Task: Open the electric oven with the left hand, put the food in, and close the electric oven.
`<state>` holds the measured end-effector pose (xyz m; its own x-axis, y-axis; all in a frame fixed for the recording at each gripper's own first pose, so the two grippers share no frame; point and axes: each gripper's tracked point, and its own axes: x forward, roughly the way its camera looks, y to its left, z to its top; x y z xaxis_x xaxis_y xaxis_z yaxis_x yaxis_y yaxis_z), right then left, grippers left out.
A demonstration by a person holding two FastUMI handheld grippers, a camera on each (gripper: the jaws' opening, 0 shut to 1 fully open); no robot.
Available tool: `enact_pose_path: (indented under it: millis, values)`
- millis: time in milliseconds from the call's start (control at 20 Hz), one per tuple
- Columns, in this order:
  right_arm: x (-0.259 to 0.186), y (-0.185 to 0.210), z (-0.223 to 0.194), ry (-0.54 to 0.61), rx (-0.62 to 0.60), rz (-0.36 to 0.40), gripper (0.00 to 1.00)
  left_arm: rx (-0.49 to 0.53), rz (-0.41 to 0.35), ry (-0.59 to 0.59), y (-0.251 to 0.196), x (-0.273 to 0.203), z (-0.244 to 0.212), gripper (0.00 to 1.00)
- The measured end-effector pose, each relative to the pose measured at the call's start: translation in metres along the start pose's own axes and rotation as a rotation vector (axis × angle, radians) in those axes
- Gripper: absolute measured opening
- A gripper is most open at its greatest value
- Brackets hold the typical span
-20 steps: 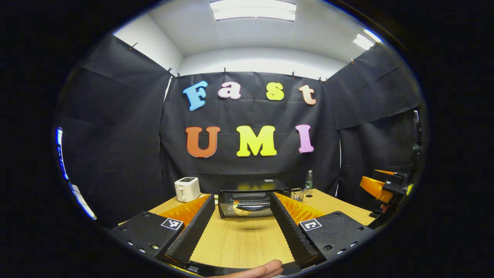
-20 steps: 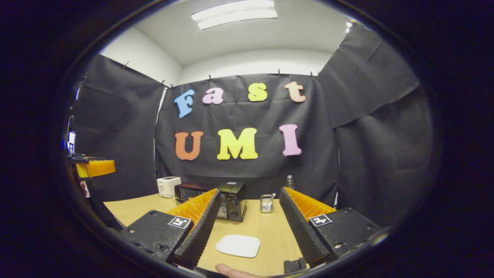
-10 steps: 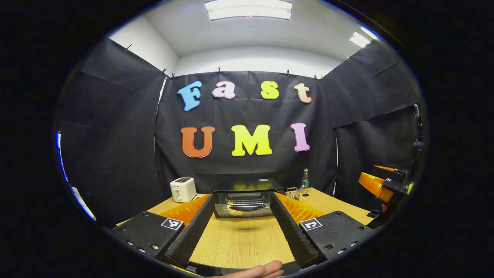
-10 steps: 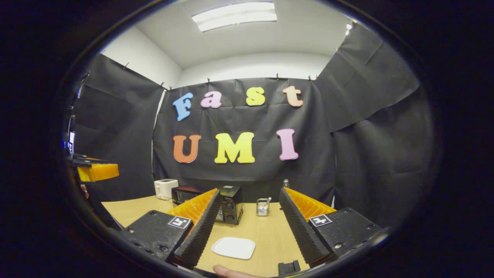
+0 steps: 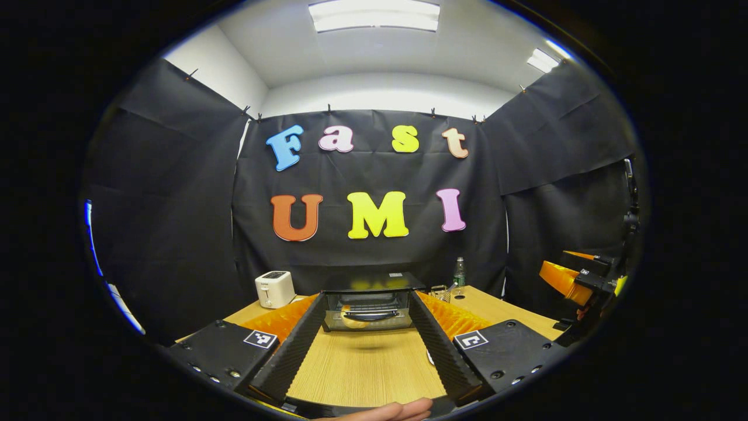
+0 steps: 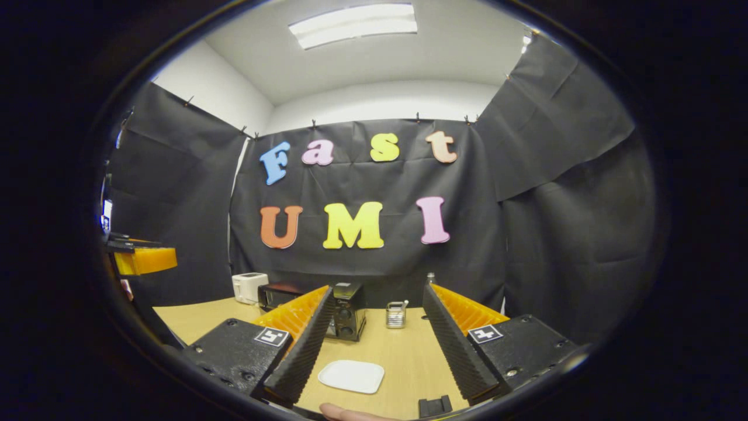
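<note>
The black electric oven (image 5: pixel 367 292) stands at the back of the wooden table (image 5: pixel 365 368) with its glass door shut and the handle (image 5: pixel 368 315) across the front. Yellowish food (image 5: pixel 349 320) shows behind the glass. My left gripper (image 5: pixel 367 305) is open, held back from the oven and lined up with its door, nothing between its fingers. My right gripper (image 6: pixel 378 292) is open too, above a bare white plate (image 6: pixel 351 376). From this side the oven (image 6: pixel 346 304) sits left of centre. Each gripper appears at the edge of the other's view: the right gripper (image 5: pixel 575 280) and the left gripper (image 6: pixel 143 260).
A white toaster (image 5: pixel 274 289) stands left of the oven. To the oven's right are a small wire holder (image 6: pixel 395 314) and a water bottle (image 5: pixel 459 273). Bare table lies between the grippers and the oven. A person's fingertip (image 5: pixel 403 409) rests at the bottom edge.
The left gripper has drawn back from the oven, which looks smaller and farther. The right gripper has shifted slightly back as well. Both stay open.
</note>
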<state>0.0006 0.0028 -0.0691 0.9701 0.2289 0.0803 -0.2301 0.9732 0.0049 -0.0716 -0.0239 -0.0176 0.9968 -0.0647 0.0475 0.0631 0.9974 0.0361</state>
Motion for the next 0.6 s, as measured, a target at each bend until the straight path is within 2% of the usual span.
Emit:
enact_pose_path:
  millis: [600]
  values:
    - [-0.0002,-0.0026,0.0042,-0.009,-0.008,0.002,1.00,0.010,0.005,0.018,-0.0049,0.0015,-0.0089,0.94]
